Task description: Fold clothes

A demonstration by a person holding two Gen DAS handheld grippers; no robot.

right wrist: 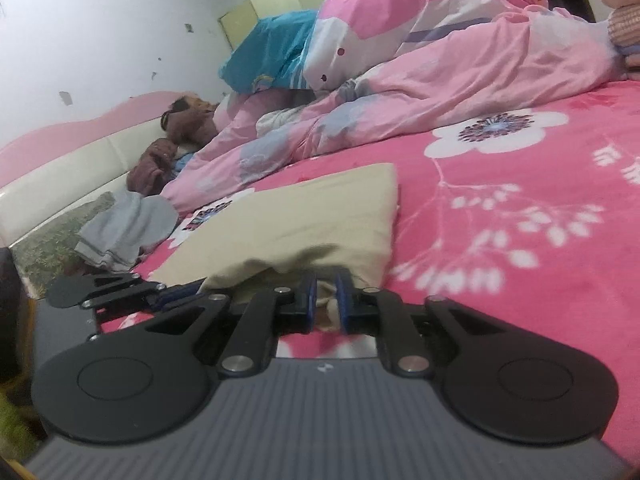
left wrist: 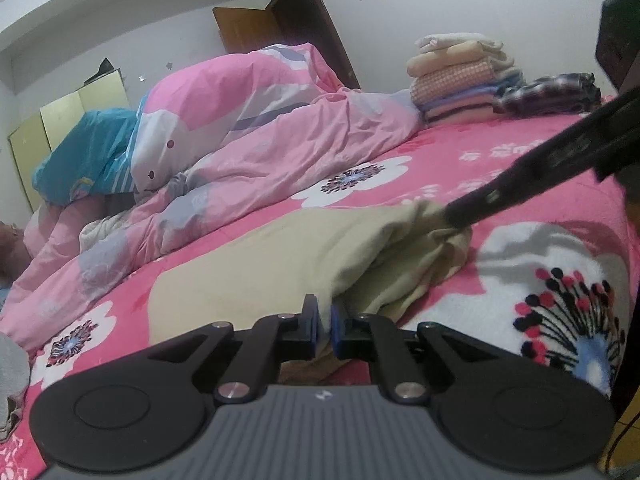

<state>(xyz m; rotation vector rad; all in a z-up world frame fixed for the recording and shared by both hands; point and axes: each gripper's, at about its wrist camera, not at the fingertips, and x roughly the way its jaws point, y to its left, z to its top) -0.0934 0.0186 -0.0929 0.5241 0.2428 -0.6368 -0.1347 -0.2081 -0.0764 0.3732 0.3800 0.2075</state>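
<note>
Grippers: left gripper (left wrist: 324, 326) nipped nearly shut at near edge of beige garment (left wrist: 280, 264), cloth edge seems caught between its pads, hard to confirm; right gripper (right wrist: 325, 304) narrow, clamped on a bunched beige corner.
Bed: pink floral blanket (left wrist: 500, 168) covers the whole surface; garment lies on it toward the near side.
Duvet: pink crumpled duvet (left wrist: 260, 120) heaped on the far left, apart from the garment.
Stack: folded clothes pile (left wrist: 460, 80) at the far right, well apart.
Garment look: plain beige, thin and soft, mostly flat; far corner square, near right corner gathered and wrinkled where it is pinched.
Other cloth: grey piece (right wrist: 128, 224) left of the garment, near the headboard.
Step, judged: both near corners gripped, ready to carry the edge over for a fold.
Doing it well: lift both corners together and level, keep the edge taut, lay it onto the far edge corner to corner, clear of the duvet.
Risk: bunched right corner may leave a crooked crease.
</note>
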